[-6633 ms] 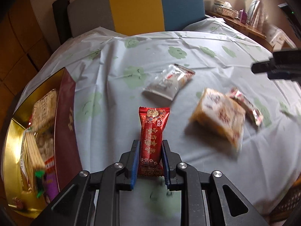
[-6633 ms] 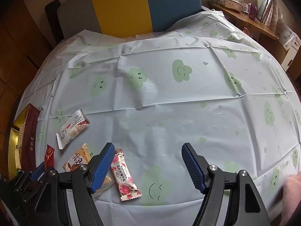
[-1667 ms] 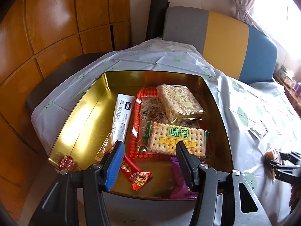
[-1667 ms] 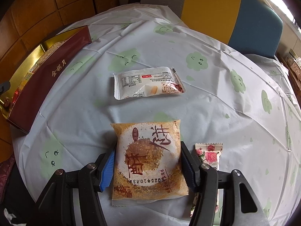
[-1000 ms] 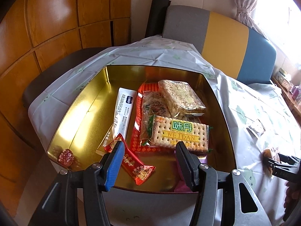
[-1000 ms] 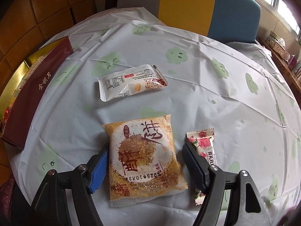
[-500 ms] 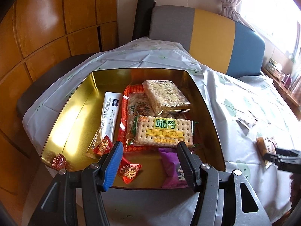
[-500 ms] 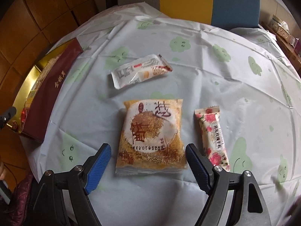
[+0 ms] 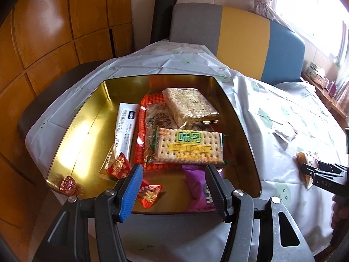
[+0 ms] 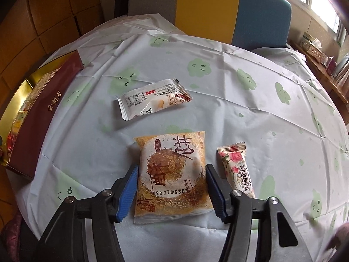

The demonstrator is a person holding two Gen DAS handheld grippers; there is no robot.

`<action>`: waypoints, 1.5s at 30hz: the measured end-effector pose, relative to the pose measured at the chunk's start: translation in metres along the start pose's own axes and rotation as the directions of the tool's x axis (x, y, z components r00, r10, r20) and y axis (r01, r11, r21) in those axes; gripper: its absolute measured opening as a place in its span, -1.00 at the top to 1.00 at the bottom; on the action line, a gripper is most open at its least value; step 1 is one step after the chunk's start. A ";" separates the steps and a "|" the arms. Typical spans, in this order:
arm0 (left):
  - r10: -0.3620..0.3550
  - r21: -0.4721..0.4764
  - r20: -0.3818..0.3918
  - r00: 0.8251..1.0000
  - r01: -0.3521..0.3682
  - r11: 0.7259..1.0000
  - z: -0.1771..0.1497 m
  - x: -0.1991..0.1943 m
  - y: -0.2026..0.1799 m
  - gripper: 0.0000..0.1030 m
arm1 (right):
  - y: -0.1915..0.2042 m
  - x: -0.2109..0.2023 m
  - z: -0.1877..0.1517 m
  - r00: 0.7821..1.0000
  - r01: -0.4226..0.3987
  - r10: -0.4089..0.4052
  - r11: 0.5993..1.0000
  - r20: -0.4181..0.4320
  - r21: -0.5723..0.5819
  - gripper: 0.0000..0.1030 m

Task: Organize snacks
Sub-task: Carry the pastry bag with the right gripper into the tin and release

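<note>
An orange pastry packet [image 10: 172, 152] lies flat on the cloud-print tablecloth. My right gripper [image 10: 171, 168] straddles it with jaws closing, and its blue pads touch both side edges of the packet. The left gripper [image 9: 173, 170] hangs open over the near end of the gold tin [image 9: 240, 120], with nothing between its pads. Under it in the tin lie red candy packets [image 9: 150, 193], a purple packet [image 9: 196, 187] and a green-labelled cracker pack [image 9: 189, 146]. In the left wrist view the right gripper [image 9: 316, 172] shows at the far right.
A white snack packet [image 10: 152, 100] lies beyond the pastry and a rose-print bar [image 10: 236, 168] just to its right. The tin's maroon side [image 10: 43, 109] stands at the table's left edge. A grey, yellow and blue chair back [image 10: 207, 6] stands behind the table.
The right gripper's jaws have narrowed from well clear of the pastry packet to touching its sides. The left gripper has stayed open over the tin with hardly any shift.
</note>
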State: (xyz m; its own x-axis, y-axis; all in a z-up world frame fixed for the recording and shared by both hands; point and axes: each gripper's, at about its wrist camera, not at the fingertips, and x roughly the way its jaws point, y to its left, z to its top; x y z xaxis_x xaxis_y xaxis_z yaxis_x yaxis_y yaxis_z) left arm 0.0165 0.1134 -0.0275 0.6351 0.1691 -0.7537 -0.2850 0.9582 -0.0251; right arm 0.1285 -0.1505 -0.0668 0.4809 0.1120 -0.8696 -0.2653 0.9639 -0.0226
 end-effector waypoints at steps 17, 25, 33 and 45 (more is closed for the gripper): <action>0.137 -0.188 -0.001 0.991 -0.135 0.973 0.006 -0.006 0.062 -0.17 | 0.061 -0.039 0.027 0.981 -0.164 0.166 0.986 0.096 -0.033 -0.17; 0.185 -0.250 0.023 0.982 -0.173 0.953 0.010 -0.012 0.081 -0.17 | 0.159 -0.054 0.057 0.933 -0.333 0.357 0.907 0.051 -0.259 -0.17; 0.222 -0.321 0.016 0.975 -0.205 0.925 0.014 -0.010 0.106 -0.17 | 0.250 -0.027 0.055 0.877 -0.475 0.466 0.803 -0.117 -0.360 -0.18; 0.202 -0.265 0.032 0.979 -0.187 0.946 0.013 -0.010 0.091 -0.27 | 0.238 -0.025 0.037 0.853 -0.516 0.514 0.807 -0.090 -0.286 -0.25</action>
State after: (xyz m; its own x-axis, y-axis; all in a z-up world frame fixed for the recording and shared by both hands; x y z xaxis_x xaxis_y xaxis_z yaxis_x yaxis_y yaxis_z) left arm -0.0068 0.2016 -0.0137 0.5873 0.3670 -0.7214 -0.5784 0.8138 -0.0569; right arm 0.0837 0.0853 -0.0320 0.1986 0.5689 -0.7981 -0.7017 0.6510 0.2895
